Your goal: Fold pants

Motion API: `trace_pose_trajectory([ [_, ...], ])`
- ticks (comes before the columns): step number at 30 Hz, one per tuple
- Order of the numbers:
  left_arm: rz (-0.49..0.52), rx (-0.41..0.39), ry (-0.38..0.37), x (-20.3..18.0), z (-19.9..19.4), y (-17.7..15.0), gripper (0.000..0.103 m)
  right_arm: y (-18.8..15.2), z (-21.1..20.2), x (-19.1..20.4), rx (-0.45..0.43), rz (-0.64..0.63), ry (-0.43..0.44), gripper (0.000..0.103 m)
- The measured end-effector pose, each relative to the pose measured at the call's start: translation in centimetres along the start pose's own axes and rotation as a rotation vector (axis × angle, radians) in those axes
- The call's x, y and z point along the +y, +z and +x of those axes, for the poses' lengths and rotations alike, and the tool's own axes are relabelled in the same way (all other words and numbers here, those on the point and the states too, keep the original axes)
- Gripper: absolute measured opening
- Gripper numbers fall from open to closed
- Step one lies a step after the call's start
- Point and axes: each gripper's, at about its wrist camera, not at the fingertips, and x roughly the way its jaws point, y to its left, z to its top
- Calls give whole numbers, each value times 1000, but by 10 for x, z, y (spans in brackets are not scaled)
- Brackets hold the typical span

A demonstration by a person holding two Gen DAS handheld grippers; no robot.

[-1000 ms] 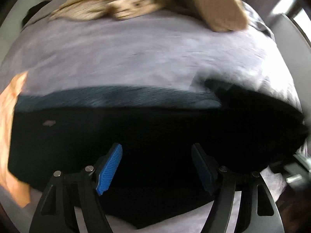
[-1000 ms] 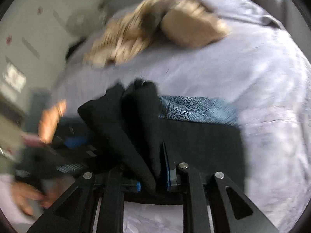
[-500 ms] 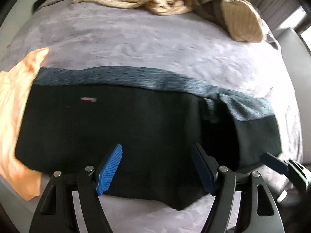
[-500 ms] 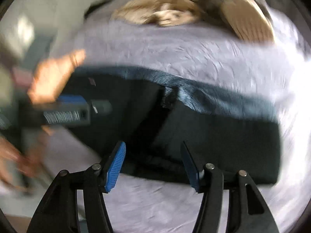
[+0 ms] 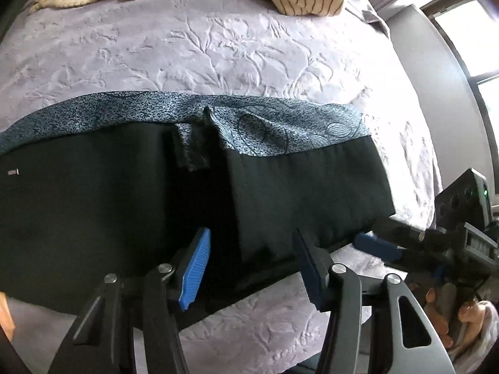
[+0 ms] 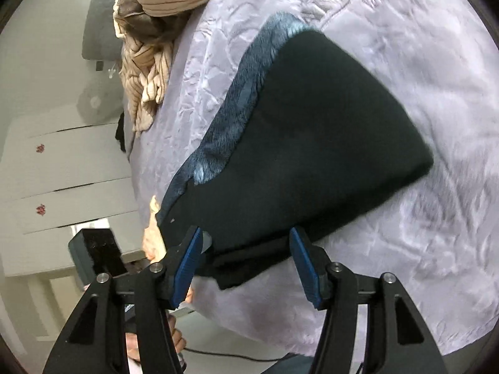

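Two grippers hover over the black pants, folded flat on the lilac bedspread. Left gripper is closing, nothing pinched; right gripper gapes empty at the near hem. Soft, limp, light cloth; I'd grab the doubled near edge.

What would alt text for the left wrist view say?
Black pants lie folded on a lilac embossed bedspread, a blue patterned lining showing along the far edge. The left tool, blue-padded, is closing just above their near edge, gripping nothing.
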Motion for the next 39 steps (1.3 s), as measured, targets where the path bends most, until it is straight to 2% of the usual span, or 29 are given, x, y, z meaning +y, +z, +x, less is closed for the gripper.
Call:
trace_pose_trajectory([
  [3, 12, -11, -15, -3, -6, -4, 57, -3, -2, 0, -5, -18, -15, 63],
  [7, 23, 7, -30, -11, 4, 1, 57, 6, -3, -10, -58, 24, 61, 61],
  [9, 28, 14, -47, -15, 14, 4, 56, 11, 1, -10, -59, 25, 57, 60],
  [10, 27, 25, -51, -16, 21, 6, 44, 14, 6, -12, -50, 36, 42, 45],
  [11, 26, 42, -43, -17, 27, 8, 27, 16, 10, -16, -40, 52, 22, 31],
  [12, 24, 65, -24, -18, 32, 9, 25, 19, 14, -21, -26, 78, -6, 7],
  [14, 36, 49, -5, -21, 27, 7, 24, 20, 14, -25, -30, 124, 14, 6],
  [16, 61, 6, 8, -25, 12, 0, 24, 16, 6, -11, -45, 75, 31, 5],
  [18, 71, -20, 30, -24, 3, -11, 24, 9, 0, 4, -35, 1, 6, 5],
  [20, 45, -5, 60, -16, 11, -21, 25, 4, 5, 5, -13, -19, -37, 5],
  [22, -22, 37, 69, -3, 29, -30, 25, 1, 19, -8, 12, 22, -57, 5],
  [24, -52, 32, 71, 0, 36, -32, 25, -2, 36, -23, 32, 76, -55, 4],
  [26, -45, 21, 91, -4, 34, -30, 28, -1, 45, -26, 34, 64, -70, 4],
  [27, -35, 20, 108, -7, 32, -29, 33, 0, 44, -24, 37, 47, -73, 4],
  [28, -26, 14, 134, -9, 28, -28, 58, 2, 43, -20, 49, 28, -68, 6],
  [29, -27, 1, 141, -11, 24, -27, 74, 4, 42, -15, 73, 2, -61, 7],
  [31, -40, -25, 106, -9, 12, -24, 74, 8, 39, 1, 154, -90, -61, 15],
  [33, -57, -44, 103, -6, -1, -19, 74, 13, 29, 20, 190, -185, -72, 23],
  [35, -51, -86, 110, -7, -17, -12, 74, 20, 10, 36, 157, -264, -46, 29],
  [36, -43, -102, 112, -8, -23, -9, 74, 28, -3, 43, 115, -296, -38, 38],
  [37, -32, -118, 106, -13, -26, -3, 74, 38, -16, 46, 57, -313, -54, 48],
  [39, -16, -129, 84, -16, -27, 9, 74, 61, -30, 44, -30, -315, -102, 53],
])
